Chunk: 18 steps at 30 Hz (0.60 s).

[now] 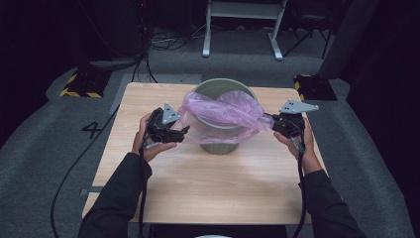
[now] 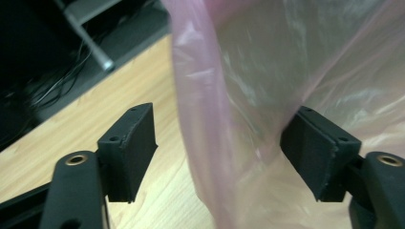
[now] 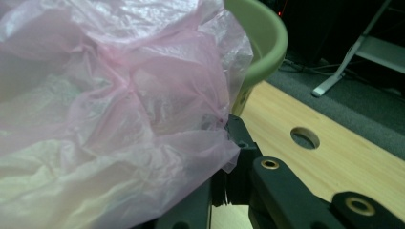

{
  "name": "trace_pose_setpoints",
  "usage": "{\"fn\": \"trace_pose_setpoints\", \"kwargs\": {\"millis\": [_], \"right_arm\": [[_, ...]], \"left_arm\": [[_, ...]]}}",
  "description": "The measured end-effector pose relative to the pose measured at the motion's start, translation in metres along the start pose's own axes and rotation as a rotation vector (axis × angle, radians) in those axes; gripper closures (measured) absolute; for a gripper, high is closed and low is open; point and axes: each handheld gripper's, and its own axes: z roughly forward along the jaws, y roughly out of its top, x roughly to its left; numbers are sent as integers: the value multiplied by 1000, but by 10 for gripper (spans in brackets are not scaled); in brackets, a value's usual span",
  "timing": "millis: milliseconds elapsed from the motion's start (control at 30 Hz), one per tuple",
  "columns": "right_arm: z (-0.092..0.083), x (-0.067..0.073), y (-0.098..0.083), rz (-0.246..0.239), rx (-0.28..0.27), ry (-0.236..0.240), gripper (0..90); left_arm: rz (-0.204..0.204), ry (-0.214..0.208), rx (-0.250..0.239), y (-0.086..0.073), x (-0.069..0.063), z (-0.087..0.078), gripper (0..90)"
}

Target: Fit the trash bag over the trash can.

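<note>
- A green bin (image 1: 220, 144) stands upright on the far middle of the wooden table (image 1: 208, 188), between the person's two hands.
- A thin pink plastic bag (image 1: 223, 111) lies crumpled over the bin's mouth, covering the near part of the rim and hanging down its front; the far rim stays bare.
- The left gripper (image 1: 181, 133) sits just left of the bin, held in the person's left hand (image 1: 148, 144). In the left gripper view its two black jaws stand wide apart with a fold of the bag (image 2: 210, 124) hanging between them. The sheet lies against the front of the right-hand jaw, but the pads do not press it.
- The right gripper (image 1: 271, 124) sits just right of the bin in the right hand (image 1: 304, 144). Its jaws are closed tight on a corner of the bag (image 3: 143, 143), which stretches from the bin out to the jaws.
- On the grey floor left of the table, a marking that reads as "4" (image 1: 94, 130) can be made out. No brand or label can be read on the bin, the bag or the grippers.
</note>
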Motion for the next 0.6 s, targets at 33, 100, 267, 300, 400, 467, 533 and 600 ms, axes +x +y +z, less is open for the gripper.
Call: {"fn": "trace_pose_setpoints", "kwargs": {"millis": [33,100,267,300,400,467,533,600], "right_arm": [[0,0,2,-3,-9,-5,890],[0,0,4,-4,-13,-5,890],[3,1,9,-7,-13,-29,889],[3,0,10,-6,-14,-29,887],[3,-1,12,3,-16,-35,881],[3,-1,13,7,-13,-34,878],[4,-1,15,2,-8,-37,878],[5,-1,18,-9,-2,-46,878]], "left_arm": [[1,-13,-24,1,3,-6,227],[4,-27,-66,3,7,-18,197],[-18,-84,-145,8,19,-41,163],[-27,-91,-154,8,20,-44,159],[-41,-124,-178,10,25,-48,157],[-17,-125,-177,18,24,-48,156],[9,-136,-171,30,21,-46,156],[35,-143,-164,44,19,-41,156]]}}
